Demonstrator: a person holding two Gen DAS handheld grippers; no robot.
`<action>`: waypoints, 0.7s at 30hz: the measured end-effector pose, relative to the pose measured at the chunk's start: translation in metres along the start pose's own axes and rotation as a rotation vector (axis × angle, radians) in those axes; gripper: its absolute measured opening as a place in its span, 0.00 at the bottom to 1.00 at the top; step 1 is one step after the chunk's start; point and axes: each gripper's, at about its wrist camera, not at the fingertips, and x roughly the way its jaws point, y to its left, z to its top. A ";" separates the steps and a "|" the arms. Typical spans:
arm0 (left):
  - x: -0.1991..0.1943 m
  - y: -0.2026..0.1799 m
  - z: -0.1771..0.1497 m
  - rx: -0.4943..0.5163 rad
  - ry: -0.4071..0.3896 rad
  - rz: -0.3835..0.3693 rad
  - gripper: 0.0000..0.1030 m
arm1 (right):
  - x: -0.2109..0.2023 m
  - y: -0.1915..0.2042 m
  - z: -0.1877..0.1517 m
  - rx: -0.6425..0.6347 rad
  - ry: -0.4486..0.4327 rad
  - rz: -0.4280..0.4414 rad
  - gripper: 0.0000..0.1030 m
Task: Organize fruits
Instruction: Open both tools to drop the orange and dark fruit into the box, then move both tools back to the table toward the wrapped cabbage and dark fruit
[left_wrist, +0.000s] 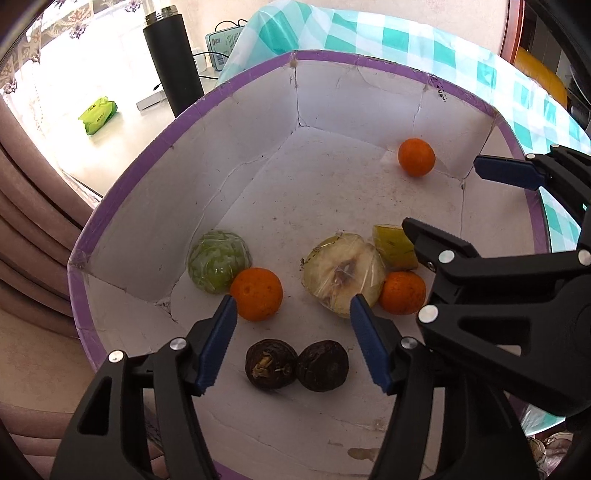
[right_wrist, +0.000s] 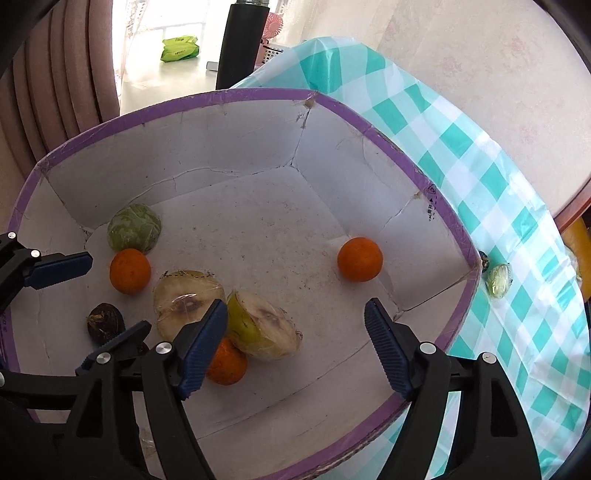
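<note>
A white cardboard box with a purple rim (left_wrist: 122, 177) (right_wrist: 436, 177) holds the fruit. My left gripper (left_wrist: 291, 301) (right_wrist: 116, 295) hangs open over two dark brown fruits (left_wrist: 271, 363), touching neither. An orange (left_wrist: 256, 293) lies by its left fingertip, beside a green wrapped fruit (left_wrist: 218, 260). My right gripper (right_wrist: 295, 304) (left_wrist: 443, 195) stands open above a wrapped apple half (right_wrist: 266, 332), with nothing pressed between its pads. A second wrapped half (right_wrist: 188, 302) and an orange (right_wrist: 227, 363) lie next to it. Another orange (right_wrist: 359, 259) sits alone near the far right wall.
The box rests on a teal checked cloth (right_wrist: 517, 332). A small wrapped green fruit (right_wrist: 498, 282) and a dark one (right_wrist: 484, 260) lie on the cloth outside the box's right corner. A black flask (left_wrist: 171, 66) and a green packet (left_wrist: 98, 114) stand beyond, curtains at left.
</note>
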 end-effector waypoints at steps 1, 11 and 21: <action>-0.001 -0.002 0.000 0.003 -0.003 0.012 0.69 | -0.003 -0.001 -0.001 0.003 -0.010 -0.011 0.75; -0.046 -0.024 0.001 -0.002 -0.188 0.096 0.94 | -0.072 -0.069 -0.038 0.232 -0.352 0.014 0.84; -0.117 -0.141 -0.006 0.160 -0.662 -0.090 0.98 | -0.071 -0.191 -0.143 0.615 -0.439 -0.039 0.84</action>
